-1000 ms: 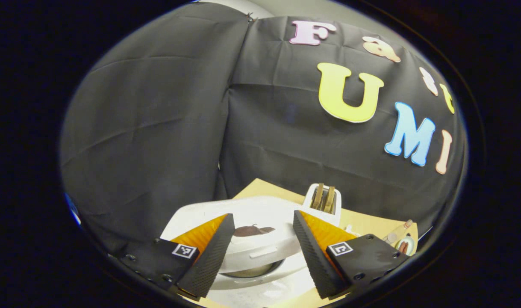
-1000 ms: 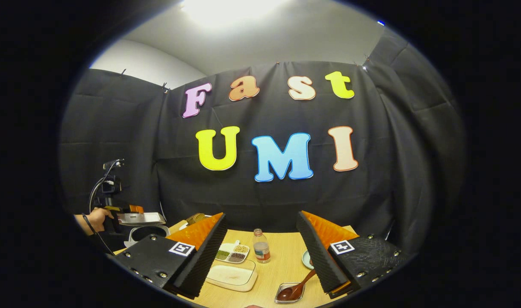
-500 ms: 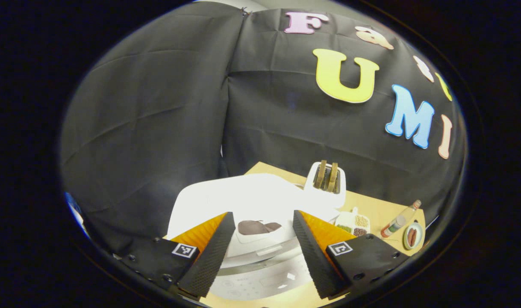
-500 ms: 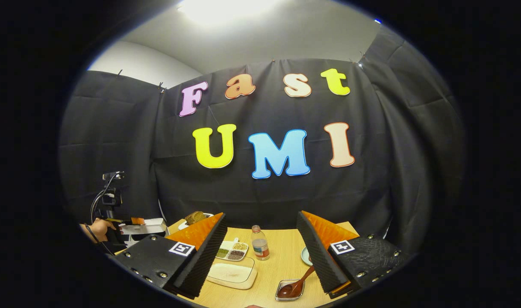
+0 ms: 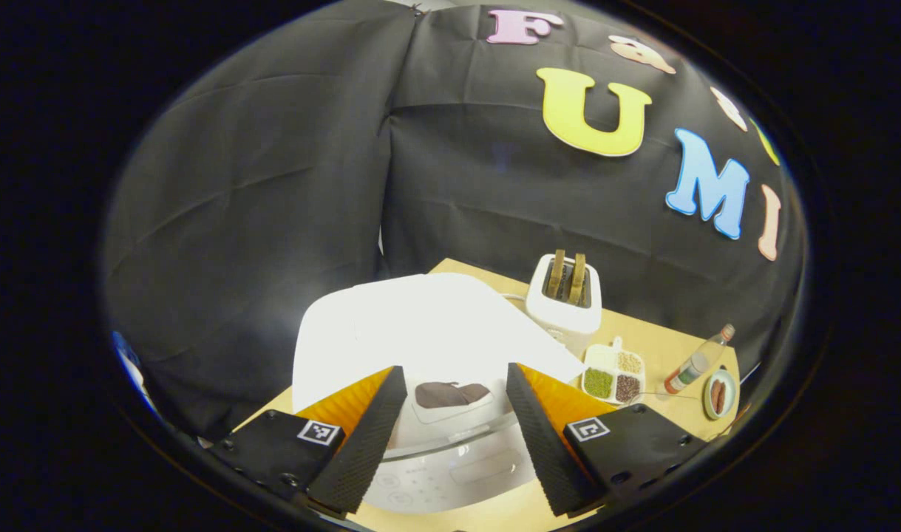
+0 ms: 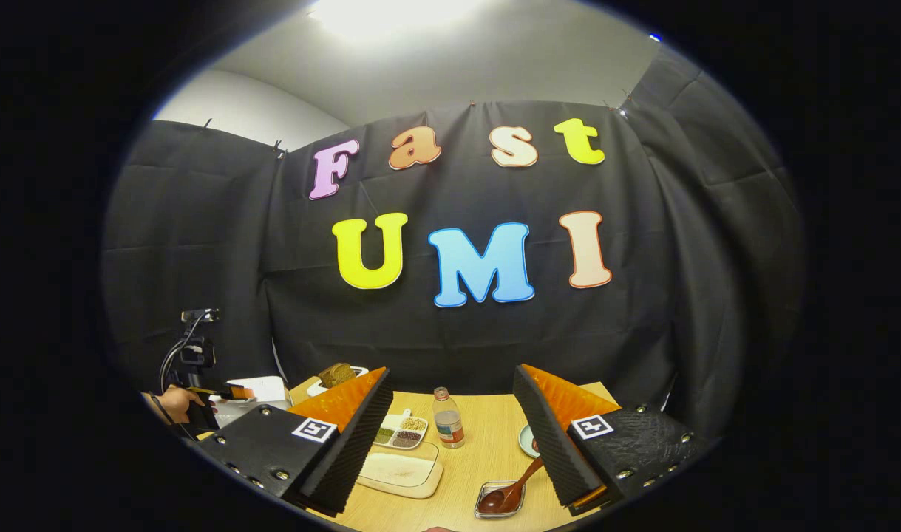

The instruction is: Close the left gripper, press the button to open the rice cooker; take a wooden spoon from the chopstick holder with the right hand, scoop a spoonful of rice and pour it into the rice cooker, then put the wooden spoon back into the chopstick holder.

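Observation:
The white rice cooker [image 5: 420,325] stands under my left gripper [image 5: 454,373], its lid down. My left gripper is open, and its fingers frame the brown latch [image 5: 450,393] at the lid's front; I cannot tell whether they touch it. My right gripper [image 6: 451,373] hangs open above the table with nothing in it. Below it a dark wooden spoon [image 6: 511,493] rests with its bowl in a small glass dish [image 6: 499,502]. A clear tray of white rice [image 6: 400,473] lies left of that. At the far left of the right gripper view, a hand [image 6: 171,403] holds the left gripper over the cooker [image 6: 262,390].
Behind the cooker stands a white toaster [image 5: 566,295] with two slices in it. A divided dish of grains [image 5: 613,373], a small bottle [image 6: 447,419] and a small plate [image 5: 718,391] sit on the wooden table [image 6: 487,443]. Black cloth walls close in the back and sides.
The cooker's lid has come down from raised to shut, and my left gripper has gone down with it. My right gripper has hardly moved.

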The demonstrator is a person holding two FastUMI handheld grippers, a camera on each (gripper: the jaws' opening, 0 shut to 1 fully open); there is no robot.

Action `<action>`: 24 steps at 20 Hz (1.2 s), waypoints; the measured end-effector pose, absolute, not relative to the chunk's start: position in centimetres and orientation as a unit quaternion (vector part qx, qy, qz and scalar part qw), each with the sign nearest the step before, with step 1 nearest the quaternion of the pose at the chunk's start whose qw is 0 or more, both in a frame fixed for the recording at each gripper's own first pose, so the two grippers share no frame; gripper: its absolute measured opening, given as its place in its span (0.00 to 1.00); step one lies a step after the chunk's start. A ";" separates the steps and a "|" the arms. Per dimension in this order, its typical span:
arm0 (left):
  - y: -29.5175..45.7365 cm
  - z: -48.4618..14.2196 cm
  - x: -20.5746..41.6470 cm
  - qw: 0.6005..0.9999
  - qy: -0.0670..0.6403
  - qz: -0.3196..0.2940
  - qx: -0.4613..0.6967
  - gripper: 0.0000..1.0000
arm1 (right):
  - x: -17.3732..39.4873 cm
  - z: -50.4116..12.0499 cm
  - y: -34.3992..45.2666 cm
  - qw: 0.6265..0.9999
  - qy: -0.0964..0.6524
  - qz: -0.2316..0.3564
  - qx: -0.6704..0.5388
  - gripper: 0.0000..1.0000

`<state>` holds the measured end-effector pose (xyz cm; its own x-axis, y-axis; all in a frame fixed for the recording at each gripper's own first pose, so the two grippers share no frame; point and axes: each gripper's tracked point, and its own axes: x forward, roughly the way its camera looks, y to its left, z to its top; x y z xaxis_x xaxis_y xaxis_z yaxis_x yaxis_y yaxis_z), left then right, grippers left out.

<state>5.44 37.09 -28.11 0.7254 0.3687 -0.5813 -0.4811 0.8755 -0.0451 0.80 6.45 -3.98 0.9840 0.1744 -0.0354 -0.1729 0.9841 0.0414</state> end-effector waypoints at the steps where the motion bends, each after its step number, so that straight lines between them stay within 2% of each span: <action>1: 37.1 -28.5 5.4 0.922 0.295 0.228 -0.098 0.96 | 0.8 -3.9 6.6 0.996 0.020 0.088 0.019 0.99; 2: 37.2 -28.6 5.6 0.922 0.299 0.227 -0.098 0.93 | 0.9 -3.9 6.8 0.996 0.020 0.088 0.017 0.99; 5: 37.3 -29.7 5.5 0.918 0.310 0.228 -0.096 0.93 | 1.1 -3.8 7.1 0.996 0.020 0.090 0.016 0.99; 6: 37.2 -29.6 5.7 0.919 0.310 0.228 -0.090 0.96 | 1.1 -3.9 7.2 0.996 0.021 0.090 0.015 0.99; 10: 37.3 -30.6 5.3 0.912 0.333 0.231 -0.066 0.94 | 1.2 -3.8 7.8 0.995 0.020 0.093 0.015 0.99; 13: 37.0 -30.5 5.7 0.913 0.334 0.225 -0.068 0.99 | 1.0 -4.0 8.1 0.995 0.022 0.094 0.016 0.99; 19: 37.0 -30.0 5.8 0.919 0.328 0.210 -0.062 0.97 | 0.3 -4.4 7.3 0.996 0.026 0.086 0.016 0.99; 20: 36.5 -29.4 6.0 0.922 0.321 0.207 -0.064 0.99 | 0.1 -4.3 7.0 0.996 0.025 0.084 0.015 0.99; 24: 31.3 -23.2 6.5 0.952 0.253 0.166 -0.048 0.96 | -0.4 -3.6 5.3 0.998 0.016 0.068 0.007 0.99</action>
